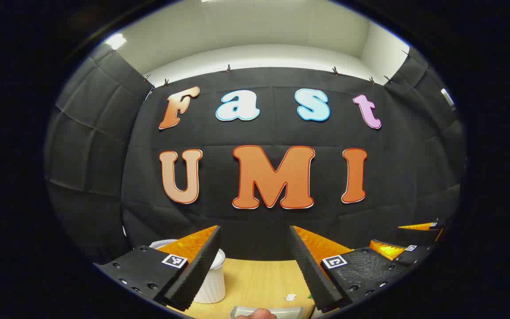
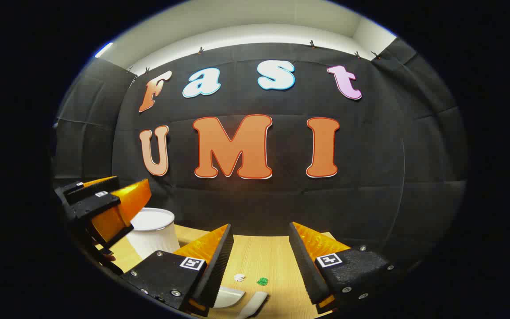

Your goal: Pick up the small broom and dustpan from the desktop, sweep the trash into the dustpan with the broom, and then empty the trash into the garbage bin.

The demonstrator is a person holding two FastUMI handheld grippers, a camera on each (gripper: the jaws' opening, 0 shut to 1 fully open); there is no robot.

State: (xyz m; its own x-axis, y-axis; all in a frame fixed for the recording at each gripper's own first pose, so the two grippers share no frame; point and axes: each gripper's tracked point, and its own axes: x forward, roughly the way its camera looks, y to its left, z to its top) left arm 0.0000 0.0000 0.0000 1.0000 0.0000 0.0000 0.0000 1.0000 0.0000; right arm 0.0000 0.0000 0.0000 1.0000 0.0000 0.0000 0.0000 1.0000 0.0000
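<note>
Hovering over the surface, both my jaws spread and empty; nothing picked up yet. Next I must lower to the dustpan and broom at the near edge.

Recording booth — black cloth walls, wooden desktop.

Square tags on claws, seemingly unreadable.

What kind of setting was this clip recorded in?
Most likely a staged recording booth, not a real home: black cloth wall clipped up on every side, a light wooden desktop in front of it, and a white ribbed garbage bin standing on it beside small white and green trash scraps.
</note>
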